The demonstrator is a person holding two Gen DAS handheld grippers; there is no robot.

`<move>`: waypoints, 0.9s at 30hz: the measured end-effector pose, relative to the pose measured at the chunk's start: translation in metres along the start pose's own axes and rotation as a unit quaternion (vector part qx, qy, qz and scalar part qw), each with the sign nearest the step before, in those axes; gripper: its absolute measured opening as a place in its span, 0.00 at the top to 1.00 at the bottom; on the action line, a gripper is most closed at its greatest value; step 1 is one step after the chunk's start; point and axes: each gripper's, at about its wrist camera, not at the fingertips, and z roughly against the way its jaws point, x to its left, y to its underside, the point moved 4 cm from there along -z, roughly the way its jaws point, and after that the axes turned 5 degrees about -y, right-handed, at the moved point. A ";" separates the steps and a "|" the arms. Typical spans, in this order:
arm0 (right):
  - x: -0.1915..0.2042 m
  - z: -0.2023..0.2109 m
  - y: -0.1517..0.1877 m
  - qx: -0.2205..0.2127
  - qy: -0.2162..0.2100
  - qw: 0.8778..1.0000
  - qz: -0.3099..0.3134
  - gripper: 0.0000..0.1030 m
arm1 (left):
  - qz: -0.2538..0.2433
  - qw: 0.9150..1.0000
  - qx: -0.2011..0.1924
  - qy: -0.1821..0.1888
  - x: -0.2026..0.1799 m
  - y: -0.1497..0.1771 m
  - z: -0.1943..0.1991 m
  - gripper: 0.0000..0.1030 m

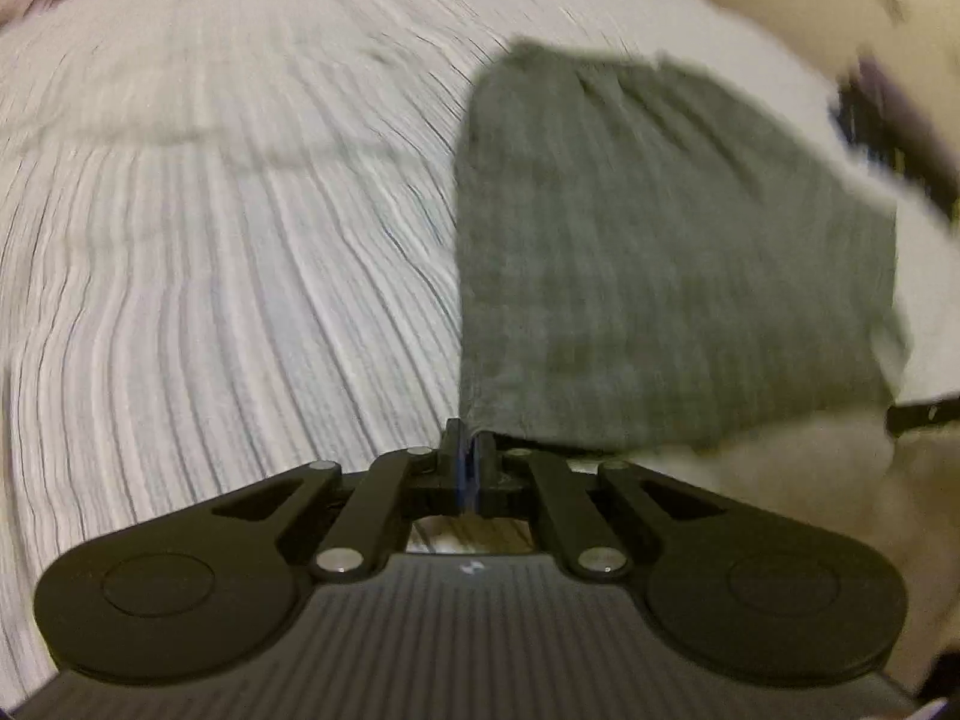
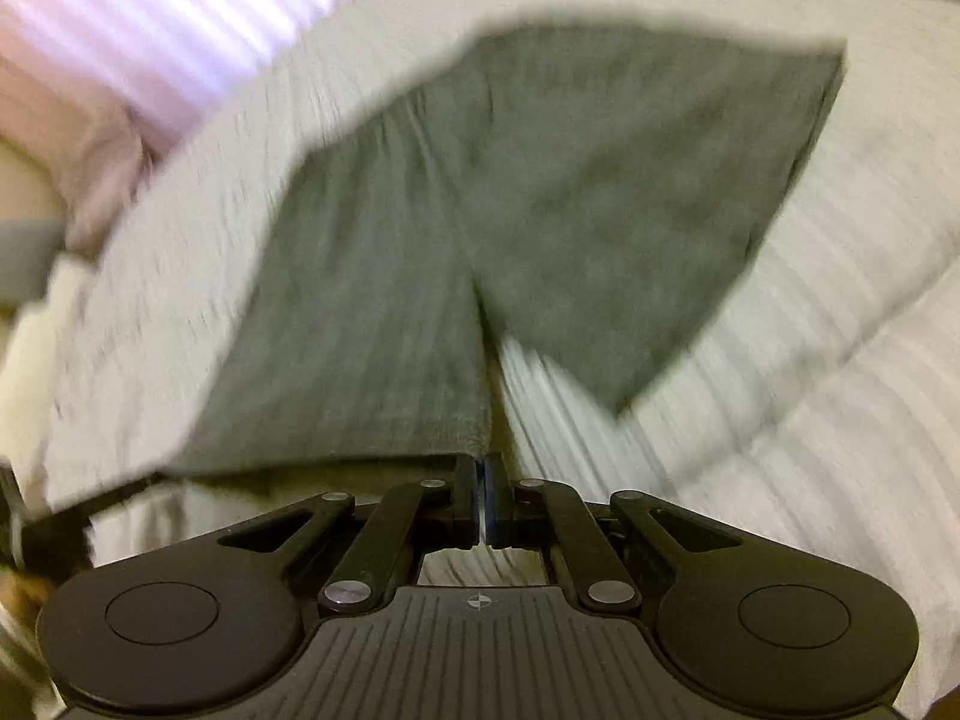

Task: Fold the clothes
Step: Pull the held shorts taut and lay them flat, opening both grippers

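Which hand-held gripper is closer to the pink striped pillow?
Right, probably. The pink striped pillow fills its view's upper left beyond the grey cloth; the left hand-held gripper shows only a corner.

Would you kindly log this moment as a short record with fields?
garment: grey shorts, lifted and stretched between both tools
surface: white ribbed bedspread
left tool: shut on a corner of the shorts' edge
right tool: shut on another corner of the edge
image quality: motion-blurred in both views
fold: not yet made

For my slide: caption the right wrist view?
Right hand-held gripper pinches grey shorts over a striped bedspread.
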 end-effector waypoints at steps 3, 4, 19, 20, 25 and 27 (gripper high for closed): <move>0.000 0.000 0.001 0.020 0.007 1.000 0.012 0.99 | -0.025 1.000 0.004 -0.015 -0.006 0.002 0.000 0.98; 0.000 0.000 0.001 0.026 0.009 0.999 0.016 0.99 | -0.023 1.000 0.009 -0.015 -0.005 0.002 0.004 0.96; 0.061 -0.035 -0.080 -0.048 0.010 0.988 0.147 0.98 | 0.145 0.988 -0.054 0.010 -0.006 -0.059 -0.007 0.93; 0.059 -0.044 -0.072 -0.034 0.021 0.986 0.163 0.98 | 0.144 0.989 -0.040 0.008 -0.012 -0.053 -0.016 0.93; 0.035 -0.036 -0.016 0.019 0.027 0.982 0.186 0.98 | 0.168 0.985 0.006 -0.028 -0.022 0.000 -0.006 0.94; 0.028 -0.016 -0.004 0.058 0.025 0.982 0.178 0.98 | 0.208 0.977 0.015 -0.037 -0.022 0.014 0.011 0.93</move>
